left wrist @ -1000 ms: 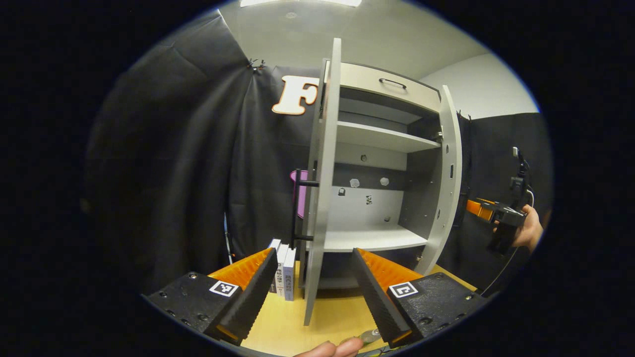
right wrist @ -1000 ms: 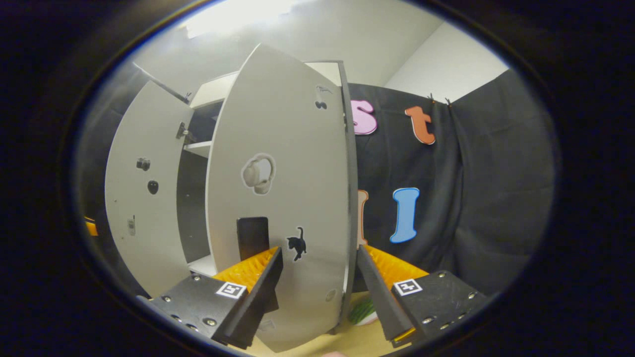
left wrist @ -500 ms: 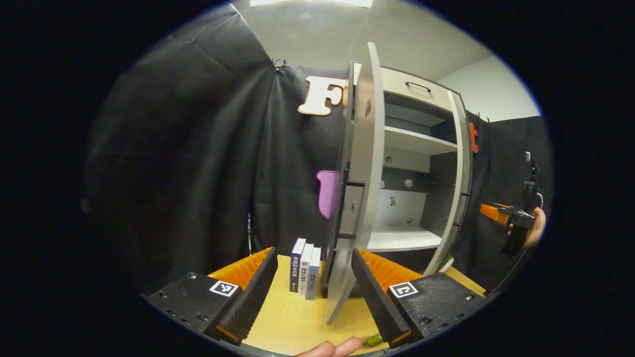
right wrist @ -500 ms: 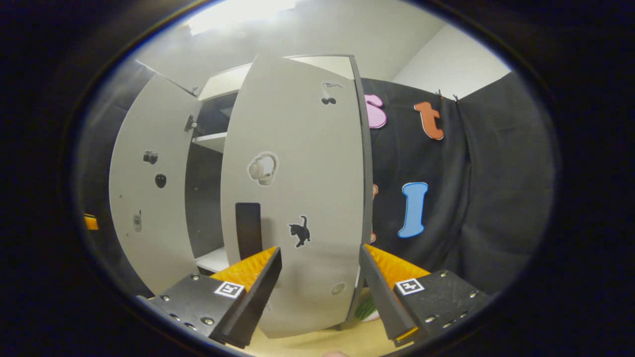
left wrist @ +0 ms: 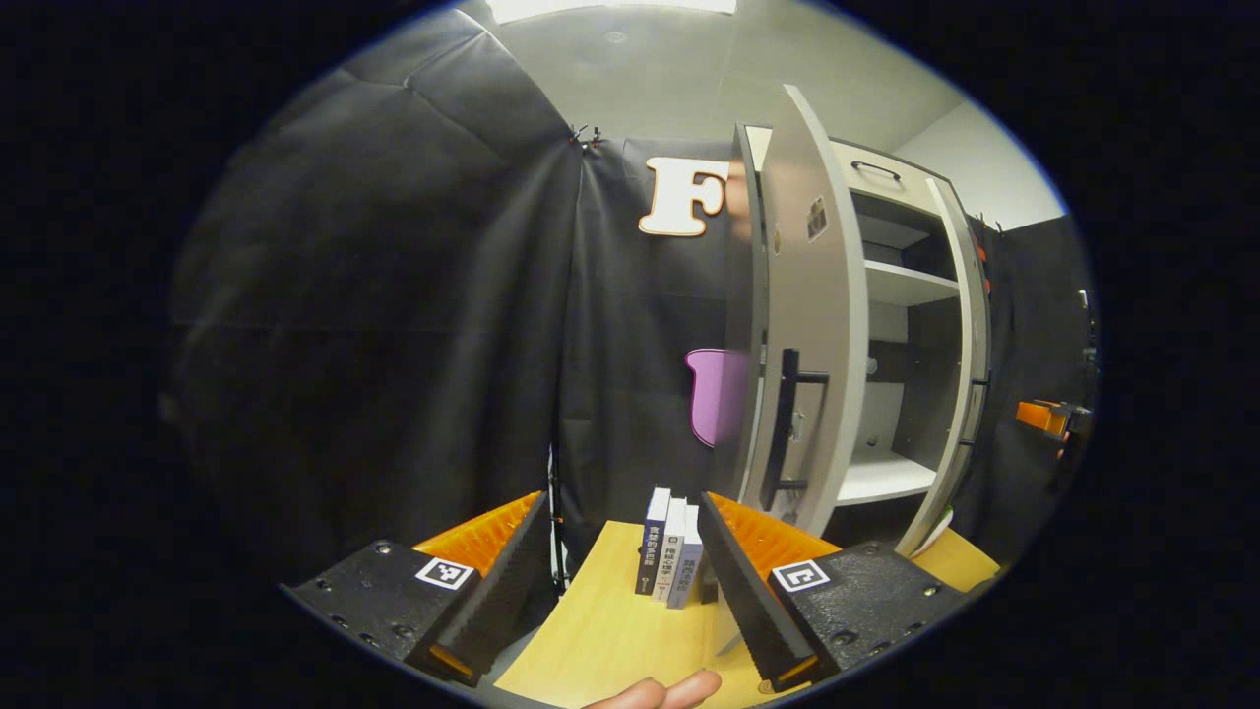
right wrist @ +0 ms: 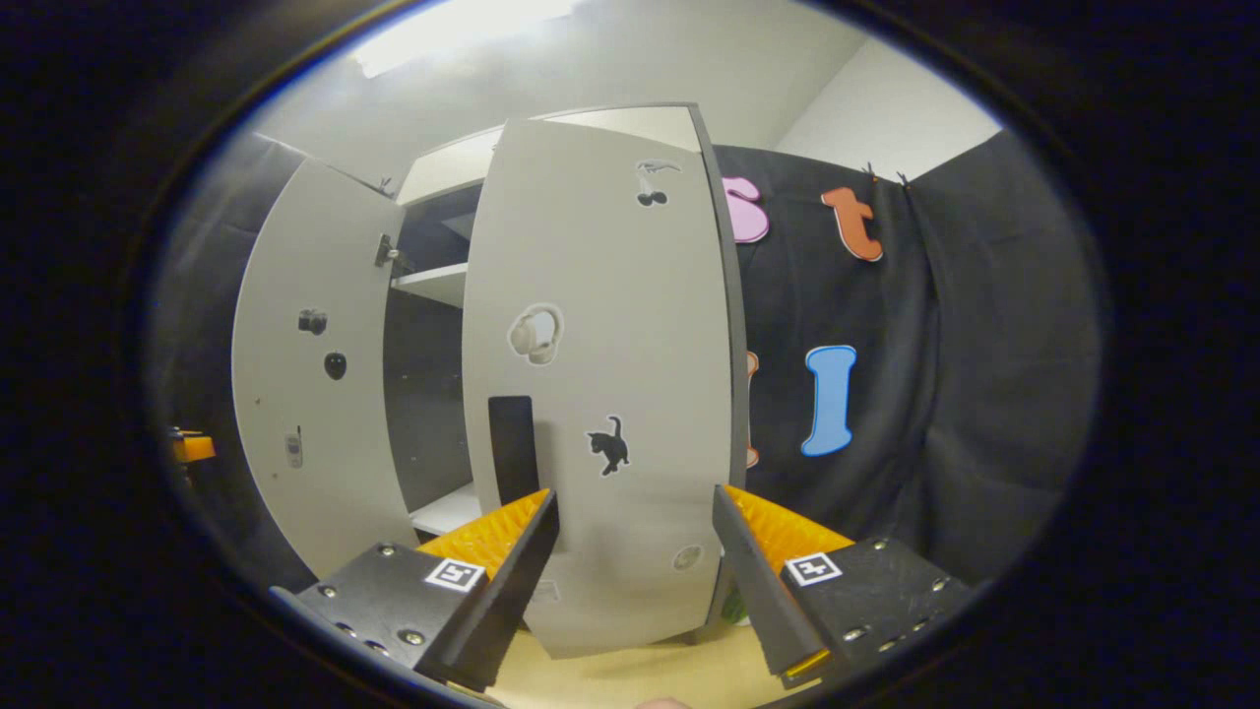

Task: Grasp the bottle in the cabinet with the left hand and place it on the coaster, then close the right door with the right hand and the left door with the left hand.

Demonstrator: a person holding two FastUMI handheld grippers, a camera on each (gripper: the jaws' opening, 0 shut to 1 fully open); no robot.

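Note:
My left gripper (left wrist: 620,591) is open and holds nothing. Up and to its right stands the grey cabinet's left door (left wrist: 812,315), open, its outer face and black handle (left wrist: 785,423) toward me. The right door (left wrist: 963,374) shows nearly edge-on, with bare white shelves (left wrist: 886,478) between the doors. My right gripper (right wrist: 635,581) is open just in front of the right door's (right wrist: 600,345) stickered outer face, beside that door's black handle (right wrist: 512,448). A bit of green (right wrist: 733,606) peeks from behind that door's lower corner; I cannot tell what it is.
Three books (left wrist: 672,547) stand upright on the wooden table (left wrist: 591,640) left of the cabinet. A person's fingertip (left wrist: 660,692) shows at the bottom edge. The left door's inner face (right wrist: 315,374) stands open at the left of the right gripper view.
My left gripper has gone round to the outer side of the left door, whose handle now faces me. The right door has swung further toward shut, with the right gripper following its face.

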